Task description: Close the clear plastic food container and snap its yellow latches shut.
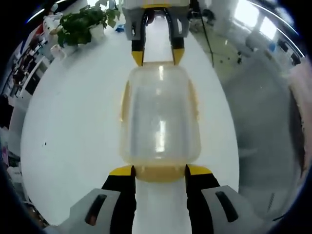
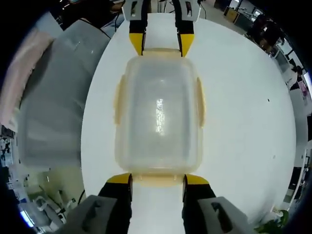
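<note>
White table (image 1: 73, 126), potted plant (image 1: 80, 22) beyond

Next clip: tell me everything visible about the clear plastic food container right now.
The clear plastic food container is a rounded rectangular box of cloudy, translucent plastic with its lid on. Pale yellow latches run along its long sides and at both short ends. It sits flat on the white table. The right gripper faces one short end, the left gripper the other, yellow jaw tips beside each end latch. Whether the tips touch it, or the latches are snapped, can't be told.
</note>
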